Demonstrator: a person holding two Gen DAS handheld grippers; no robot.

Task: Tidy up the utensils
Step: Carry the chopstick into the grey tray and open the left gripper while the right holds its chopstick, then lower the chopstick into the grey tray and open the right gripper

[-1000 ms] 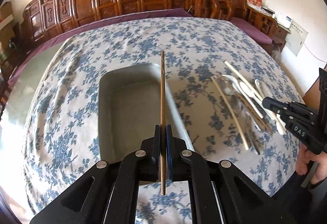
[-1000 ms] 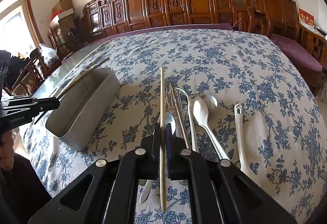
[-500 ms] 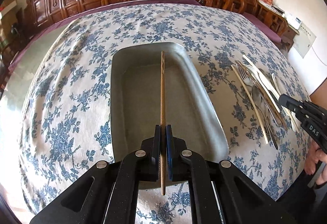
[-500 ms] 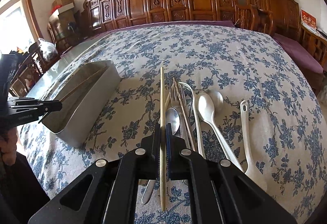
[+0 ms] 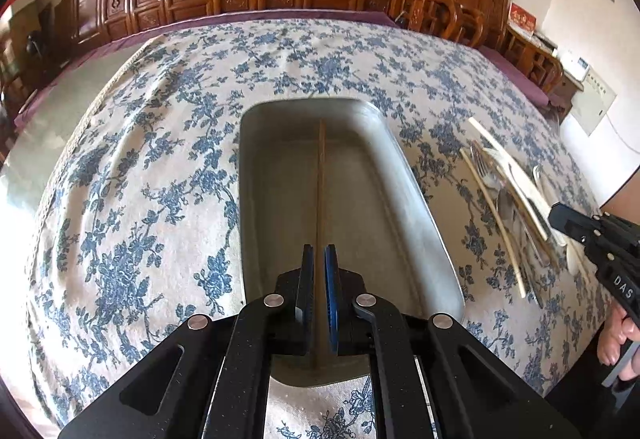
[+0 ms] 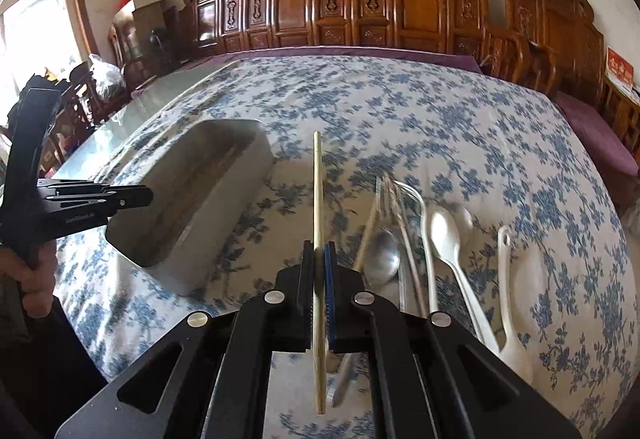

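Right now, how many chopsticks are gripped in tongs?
2. A dark chopstick in the left tongs, over the metal tray; a pale chopstick in the right tongs, above the tablecloth. More may lie hidden in the cutlery pile.

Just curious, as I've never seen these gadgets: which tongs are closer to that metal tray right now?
Left. The left tongs hang right over the metal tray, holding a brown chopstick above it. The right tongs are off beside the tray, gripping a pale chopstick near the loose cutlery.

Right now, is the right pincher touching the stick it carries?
Touching. In the right wrist view, the right gripper has its jaws shut on the pale chopstick, which stays pinched above the tablecloth.
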